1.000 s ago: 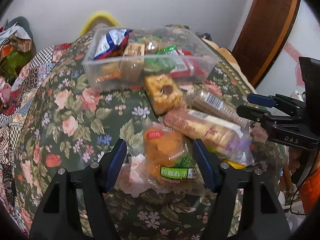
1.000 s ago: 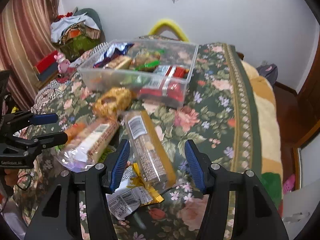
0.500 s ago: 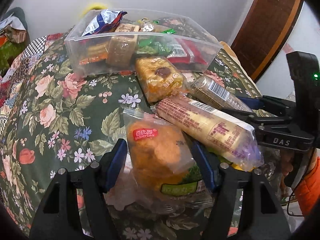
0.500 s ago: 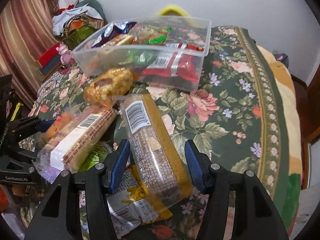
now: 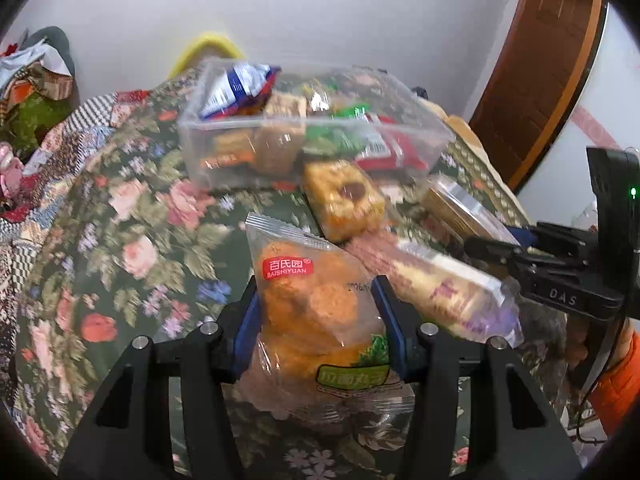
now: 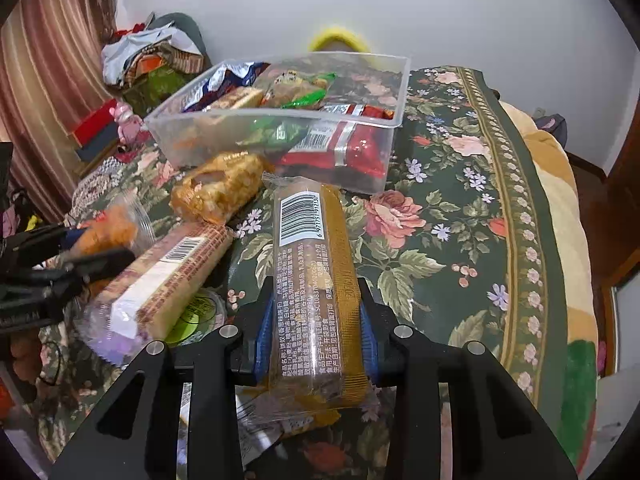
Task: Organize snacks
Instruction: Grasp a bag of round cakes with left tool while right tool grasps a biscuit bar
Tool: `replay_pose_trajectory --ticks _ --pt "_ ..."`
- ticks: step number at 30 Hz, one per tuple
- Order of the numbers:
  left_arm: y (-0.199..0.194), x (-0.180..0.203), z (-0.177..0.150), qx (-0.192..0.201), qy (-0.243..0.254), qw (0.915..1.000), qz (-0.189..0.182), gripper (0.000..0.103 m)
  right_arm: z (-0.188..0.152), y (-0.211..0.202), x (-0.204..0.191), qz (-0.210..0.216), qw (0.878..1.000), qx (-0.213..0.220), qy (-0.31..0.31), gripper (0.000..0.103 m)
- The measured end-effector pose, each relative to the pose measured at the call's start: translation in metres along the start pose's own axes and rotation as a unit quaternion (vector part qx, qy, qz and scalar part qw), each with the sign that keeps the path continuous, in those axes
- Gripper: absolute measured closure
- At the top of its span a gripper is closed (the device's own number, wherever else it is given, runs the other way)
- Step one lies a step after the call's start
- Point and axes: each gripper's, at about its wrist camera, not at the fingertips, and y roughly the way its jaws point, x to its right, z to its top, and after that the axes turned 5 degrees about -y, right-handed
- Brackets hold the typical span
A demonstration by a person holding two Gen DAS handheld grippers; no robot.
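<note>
My left gripper (image 5: pixel 316 312) is shut on a clear bag of orange fried snacks (image 5: pixel 316 304) with a red label, lifted off the floral cloth. My right gripper (image 6: pixel 314 316) is shut on a long brown biscuit pack (image 6: pixel 312 280) with a barcode, also raised. A clear plastic bin (image 5: pixel 248 152) holding several snack packs stands behind them; it also shows in the right wrist view (image 6: pixel 180 136). A yellow caramel cake pack (image 5: pixel 342 204) and a long pink wafer pack (image 5: pixel 432 284) lie between bin and grippers.
The table has a dark green floral cloth (image 6: pixel 460 248). A crumpled wrapper (image 6: pixel 256 432) lies under the right gripper. Clothes are piled at the far left (image 6: pixel 152 56). A brown door (image 5: pixel 536 64) stands to the right. The table edge drops off at the right (image 6: pixel 560 240).
Both grippers have closed on their packs: left on the orange snack bag, right on the brown biscuit pack. Both packs have risen off the cloth.
</note>
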Motion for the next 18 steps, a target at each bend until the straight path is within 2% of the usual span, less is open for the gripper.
replay_pose_trajectory --ticks 11,18 --pt "-0.029 0.009 0.042 0.057 0.000 0.9983 -0.006 0.050 0.020 -0.037 0.005 -0.010 0.998 0.057 0.009 0.070" --pt "-0.036 0.021 0.077 0.088 0.002 0.9960 -0.017 0.050 0.048 -0.053 0.007 -0.026 0.995 0.100 0.014 0.070"
